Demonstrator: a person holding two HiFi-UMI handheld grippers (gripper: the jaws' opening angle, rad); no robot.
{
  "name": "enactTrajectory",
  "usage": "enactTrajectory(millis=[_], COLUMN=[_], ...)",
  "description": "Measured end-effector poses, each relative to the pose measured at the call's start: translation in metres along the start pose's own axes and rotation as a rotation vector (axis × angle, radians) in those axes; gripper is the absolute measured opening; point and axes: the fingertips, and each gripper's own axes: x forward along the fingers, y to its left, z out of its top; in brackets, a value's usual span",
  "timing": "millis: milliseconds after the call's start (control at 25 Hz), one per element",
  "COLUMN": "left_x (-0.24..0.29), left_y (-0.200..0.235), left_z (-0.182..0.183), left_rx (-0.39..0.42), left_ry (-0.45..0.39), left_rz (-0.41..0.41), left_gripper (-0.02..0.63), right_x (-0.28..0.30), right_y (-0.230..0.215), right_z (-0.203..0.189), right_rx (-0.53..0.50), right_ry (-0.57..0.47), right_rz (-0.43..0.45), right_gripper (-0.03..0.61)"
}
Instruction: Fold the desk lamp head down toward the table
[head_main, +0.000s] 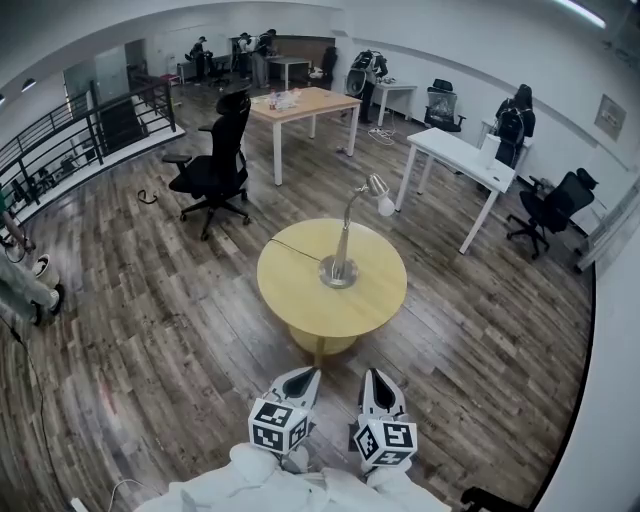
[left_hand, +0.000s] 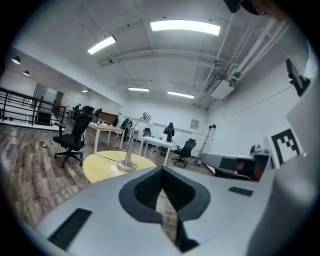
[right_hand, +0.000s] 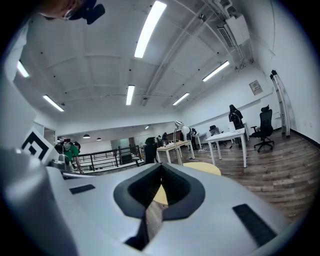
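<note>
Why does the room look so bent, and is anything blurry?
Head view: the wide lens curves the floor around the round table; the desk lamp is sharp. Left gripper view: dark corners, and the ceiling lights glare. Right gripper view: same bending, black rim all round.

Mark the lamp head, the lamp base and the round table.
lamp head (head_main: 382, 198): head view, on the shade.
lamp base (head_main: 338, 273): head view, on the round metal foot.
round table (head_main: 300, 308): head view, on the bare yellow top.

The round table is pale yellow, the desk lamp silver. The floor has grey-brown planks; the office chair is black.
</note>
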Motion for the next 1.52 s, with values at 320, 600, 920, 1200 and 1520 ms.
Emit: enactTrajectory(millis=[320,600,920,1200,1520], left_x=[0.037,0.06,0.079,0.099,0.14], left_y=[0.048,0.072,0.081,0.094,0.108], left_z=[0.011,0.014,0.015,0.016,0.02], left_rx=[0.001,-0.012,-0.019,-0.033,-0.013], left_ry=[0.015,0.041,0.058,0.067,0.089], left_rz=[-0.014,-0.04,-0.068,-0.056,-0.041], left_gripper=[-0.002,-0.002,-0.002,-0.002,-0.002], right_x=[0.059,0.086,0.108,0.128,0.171], right_y=[-0.001,-0.009,-0.017,-0.03,-0.049], right_z=[0.001,-0.003,0.002,-0.002,0.003], right_rx=[-0.001,0.006,0.001,0.007,0.038], right_ry=[-0.006,0.008,0.006,0.021,0.012], right_rz=[-0.02,-0.065,-0.085,-0.082,-0.045], right_gripper=[0.014,0.014,0.014,0.014,0.014])
